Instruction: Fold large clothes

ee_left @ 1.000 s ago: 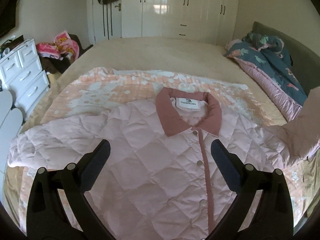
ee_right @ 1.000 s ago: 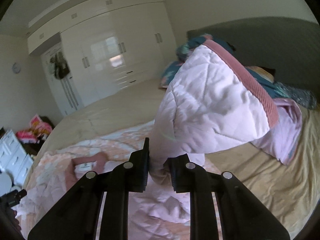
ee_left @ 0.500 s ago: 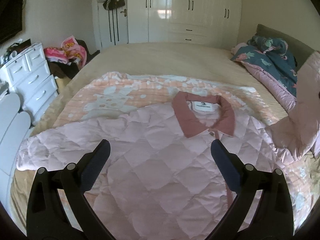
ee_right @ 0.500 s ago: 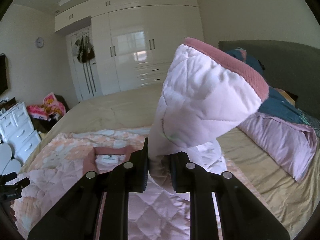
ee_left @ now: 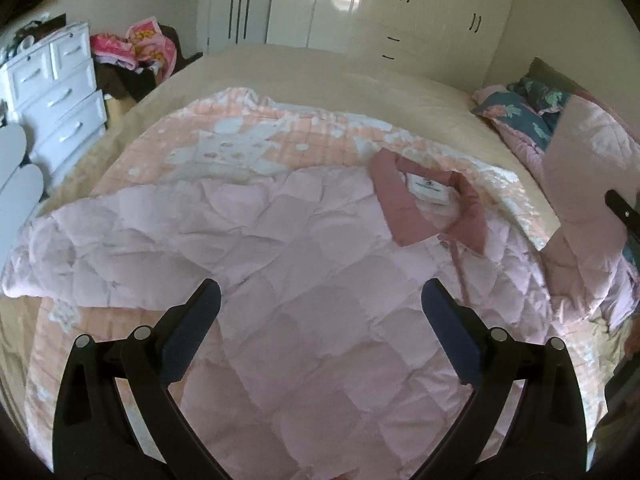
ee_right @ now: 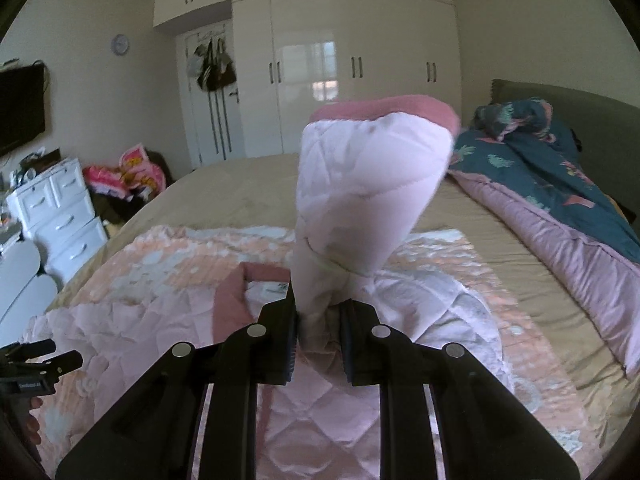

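A pale pink quilted jacket (ee_left: 320, 300) with a dusty-rose collar (ee_left: 424, 208) lies front up on a peach blanket (ee_left: 248, 140) on the bed. My left gripper (ee_left: 320, 312) hovers open over the jacket's chest with nothing between its fingers. My right gripper (ee_right: 318, 328) is shut on the jacket's right sleeve (ee_right: 360, 200), which stands up above the jaws with its rose cuff on top. That lifted sleeve (ee_left: 584, 184) shows at the right edge of the left wrist view. The other sleeve (ee_left: 80, 248) lies spread out to the left.
A tan bedsheet (ee_left: 320, 80) covers the bed. A teal and mauve duvet (ee_right: 560, 200) is bunched by the grey headboard at the right. White drawers (ee_left: 56, 88) and a heap of bright clothes (ee_left: 136, 48) stand to the left; white wardrobes (ee_right: 352, 68) line the far wall.
My right gripper has carried the sleeve leftward, from beside the pillows to over the jacket's collar. My left gripper has drifted left and lower, so the collar now sits further right in its view.
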Action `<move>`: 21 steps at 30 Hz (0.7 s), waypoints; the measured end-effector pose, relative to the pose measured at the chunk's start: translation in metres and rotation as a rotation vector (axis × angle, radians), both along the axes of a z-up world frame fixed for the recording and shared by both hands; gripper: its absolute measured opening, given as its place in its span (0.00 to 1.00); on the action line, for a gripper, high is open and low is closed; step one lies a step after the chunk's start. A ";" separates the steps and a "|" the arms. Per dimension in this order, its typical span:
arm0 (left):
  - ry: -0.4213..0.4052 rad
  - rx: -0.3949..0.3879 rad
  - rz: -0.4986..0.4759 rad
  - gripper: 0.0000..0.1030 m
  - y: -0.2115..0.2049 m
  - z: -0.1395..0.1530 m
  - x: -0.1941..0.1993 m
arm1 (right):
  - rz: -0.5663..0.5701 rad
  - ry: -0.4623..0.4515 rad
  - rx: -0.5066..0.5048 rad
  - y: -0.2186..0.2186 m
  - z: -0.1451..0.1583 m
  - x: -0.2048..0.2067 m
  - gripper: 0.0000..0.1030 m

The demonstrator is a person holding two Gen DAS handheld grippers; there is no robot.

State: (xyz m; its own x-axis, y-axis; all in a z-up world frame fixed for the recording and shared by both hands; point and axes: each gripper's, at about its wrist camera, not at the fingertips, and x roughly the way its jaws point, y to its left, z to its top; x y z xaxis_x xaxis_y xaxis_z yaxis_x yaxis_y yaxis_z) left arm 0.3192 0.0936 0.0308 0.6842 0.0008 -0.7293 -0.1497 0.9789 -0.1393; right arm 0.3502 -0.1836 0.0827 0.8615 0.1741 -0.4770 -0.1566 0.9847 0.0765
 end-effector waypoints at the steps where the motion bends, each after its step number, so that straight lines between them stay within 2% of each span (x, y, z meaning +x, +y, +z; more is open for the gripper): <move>1: 0.001 0.010 0.001 0.91 0.000 -0.001 0.000 | 0.010 0.008 0.004 0.007 -0.003 0.002 0.16; 6: 0.016 -0.023 0.007 0.91 0.004 -0.008 0.002 | 0.058 0.039 -0.007 0.040 -0.021 0.007 0.16; 14: -0.008 -0.005 0.020 0.91 0.010 -0.005 0.000 | 0.114 0.134 -0.003 0.081 -0.061 0.013 0.16; 19: -0.002 -0.070 0.026 0.91 0.021 -0.009 0.002 | 0.145 0.199 -0.009 0.098 -0.092 0.013 0.17; 21: -0.007 -0.127 0.014 0.91 0.026 -0.012 0.002 | 0.165 0.211 -0.007 0.103 -0.100 0.010 0.20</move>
State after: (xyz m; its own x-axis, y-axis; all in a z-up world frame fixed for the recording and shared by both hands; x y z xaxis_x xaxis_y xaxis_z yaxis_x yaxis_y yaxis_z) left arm 0.3214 0.1196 0.0184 0.6899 -0.0818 -0.7192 -0.1618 0.9511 -0.2633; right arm 0.3605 -0.0807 -0.0177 0.7033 0.2994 -0.6448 -0.2961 0.9479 0.1172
